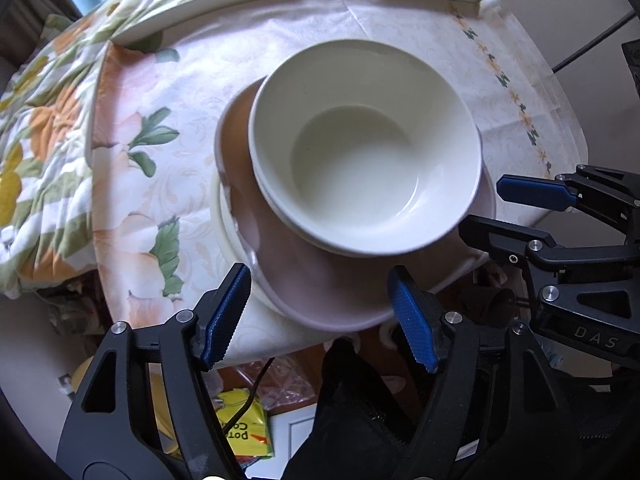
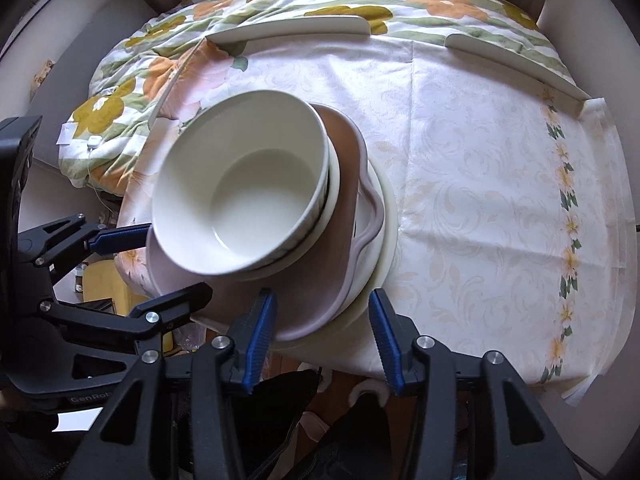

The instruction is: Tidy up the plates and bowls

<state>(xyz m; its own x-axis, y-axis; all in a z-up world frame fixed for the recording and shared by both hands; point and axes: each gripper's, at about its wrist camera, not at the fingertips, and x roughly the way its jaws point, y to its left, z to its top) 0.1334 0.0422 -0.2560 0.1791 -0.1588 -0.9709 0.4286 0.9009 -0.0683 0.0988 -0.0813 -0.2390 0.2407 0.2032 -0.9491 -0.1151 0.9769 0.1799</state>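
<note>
A white bowl (image 1: 364, 148) sits nested on another white bowl, on a pinkish-grey wavy-rimmed plate (image 1: 332, 296), which lies on a cream plate (image 1: 226, 224). The stack stands at the near edge of the small table. The same bowl (image 2: 240, 188), pink plate (image 2: 352, 184) and cream plate (image 2: 390, 224) show in the right wrist view. My left gripper (image 1: 320, 312) is open and empty, just short of the pink plate's near rim. My right gripper (image 2: 322, 336) is open and empty at the stack's near edge. Each gripper shows in the other's view, left (image 2: 160, 264) and right (image 1: 484, 208).
The table has a pale floral cloth (image 2: 480, 184) and raised white rails (image 2: 292, 26) along its far edge. A flowered quilt (image 2: 120, 92) lies behind it. A yellow packet (image 1: 244, 432) and a cable lie on the floor below.
</note>
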